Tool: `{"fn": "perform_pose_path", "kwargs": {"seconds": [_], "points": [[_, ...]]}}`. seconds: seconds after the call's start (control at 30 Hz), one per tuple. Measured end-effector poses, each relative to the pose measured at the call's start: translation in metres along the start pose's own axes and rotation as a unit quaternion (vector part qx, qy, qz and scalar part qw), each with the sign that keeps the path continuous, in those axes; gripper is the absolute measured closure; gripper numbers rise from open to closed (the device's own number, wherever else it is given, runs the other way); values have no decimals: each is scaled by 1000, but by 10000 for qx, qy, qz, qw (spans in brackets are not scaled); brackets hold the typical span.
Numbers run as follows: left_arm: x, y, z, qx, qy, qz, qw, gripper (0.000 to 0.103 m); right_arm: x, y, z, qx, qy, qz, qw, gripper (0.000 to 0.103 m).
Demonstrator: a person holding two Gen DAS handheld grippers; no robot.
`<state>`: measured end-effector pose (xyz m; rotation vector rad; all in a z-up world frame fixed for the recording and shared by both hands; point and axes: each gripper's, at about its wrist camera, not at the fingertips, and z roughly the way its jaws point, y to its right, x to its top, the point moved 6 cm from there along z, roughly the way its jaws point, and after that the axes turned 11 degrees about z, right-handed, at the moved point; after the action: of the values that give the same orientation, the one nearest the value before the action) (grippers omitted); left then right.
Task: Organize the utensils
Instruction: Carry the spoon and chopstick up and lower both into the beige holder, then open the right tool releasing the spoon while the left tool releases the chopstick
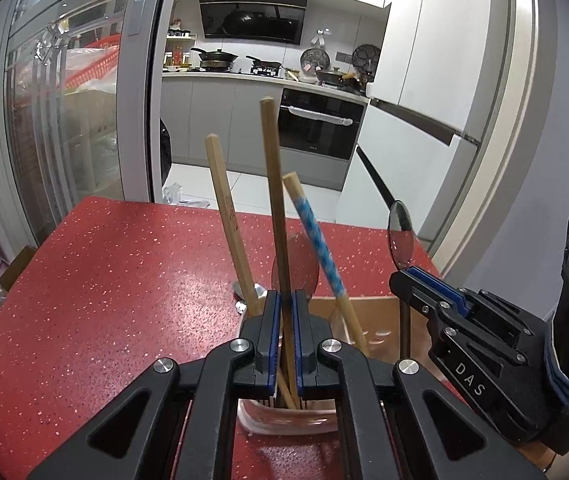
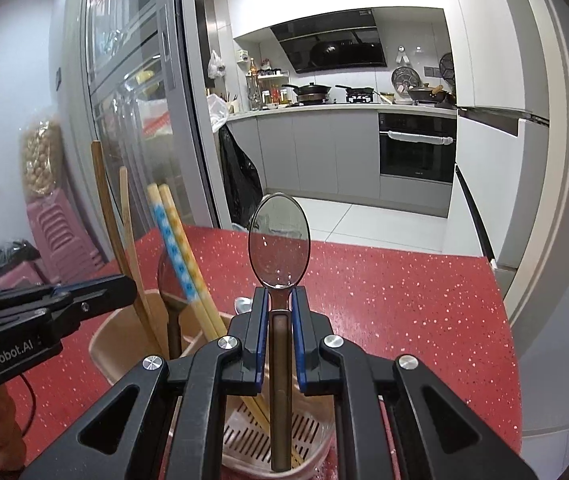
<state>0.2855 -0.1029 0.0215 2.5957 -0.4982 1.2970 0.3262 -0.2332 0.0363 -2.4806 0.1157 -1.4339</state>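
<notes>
Red speckled countertop below, my left gripper clamps a brown wooden chopstick and my right gripper a mirror-bowled metal spoon, both nearly seated in the pink slotted utensil holder at 6 o'clock beside others.

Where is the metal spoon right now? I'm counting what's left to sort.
The metal spoon stands upright, bowl up, gripped by the right gripper over the slotted utensil holder, right of the patterned chopsticks.

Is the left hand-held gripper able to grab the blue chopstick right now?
Probably not yet. The left hand-held gripper is already shut on the plain brown chopstick, so it has no free grip. The blue-patterned chopstick leans just to its right in the same holder, with nothing blocking it.
</notes>
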Motion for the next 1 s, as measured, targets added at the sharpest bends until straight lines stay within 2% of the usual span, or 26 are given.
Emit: {"fn": "perform_pose_path", "kwargs": {"seconds": [0.4,0.47,0.5,0.53,0.67,1.0], "points": [[-21,3,4,170,-291,230,9992,72,-13,-6,-8,79,-228,-187,9995,89],[-23,3,4,181,-323,221,9991,72,-14,-7,-9,133,-325,-180,9992,77],[-24,2,2,184,-332,197,9991,72,-14,-6,-10,139,-346,-178,9991,67],[-24,1,0,176,-320,155,9992,72,-13,-6,-11,136,-333,-179,9992,63],[-25,-3,-11,212,-273,120,9993,72,-11,-6,-20,150,-313,-99,9993,62],[-52,-10,-44,366,-422,93,9984,71,-23,-15,-62,258,-426,40,9988,37]]}}
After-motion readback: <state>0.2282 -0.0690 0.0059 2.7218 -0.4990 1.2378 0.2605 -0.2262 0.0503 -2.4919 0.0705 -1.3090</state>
